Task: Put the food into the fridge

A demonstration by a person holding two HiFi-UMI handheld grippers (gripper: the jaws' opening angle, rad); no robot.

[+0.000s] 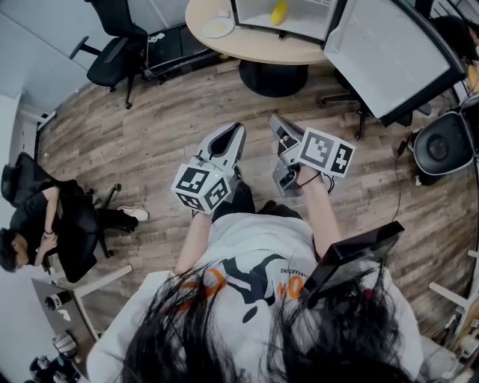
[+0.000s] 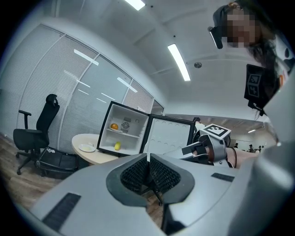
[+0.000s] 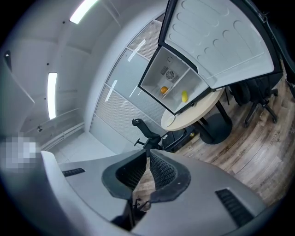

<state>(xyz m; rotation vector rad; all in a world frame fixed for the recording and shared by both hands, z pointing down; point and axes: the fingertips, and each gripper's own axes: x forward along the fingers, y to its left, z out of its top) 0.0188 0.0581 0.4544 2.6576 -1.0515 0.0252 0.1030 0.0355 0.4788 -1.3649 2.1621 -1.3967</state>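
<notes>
A small fridge (image 1: 288, 15) stands on a round table (image 1: 247, 46) with its door (image 1: 389, 56) swung wide open. Inside it a yellow lemon (image 1: 278, 11) lies on the lower level. The left gripper view shows an orange (image 2: 114, 126) on the shelf above the lemon (image 2: 117, 146). The right gripper view shows the same orange (image 3: 163, 90) and lemon (image 3: 184, 96). My left gripper (image 1: 238, 129) and right gripper (image 1: 275, 120) are held side by side over the wooden floor, well short of the table. Both are shut with nothing between the jaws.
An empty white plate (image 1: 218, 28) sits on the table left of the fridge. A black office chair (image 1: 114, 46) stands at the far left, and another chair (image 1: 443, 146) at the right. A person (image 1: 45, 224) sits at the left.
</notes>
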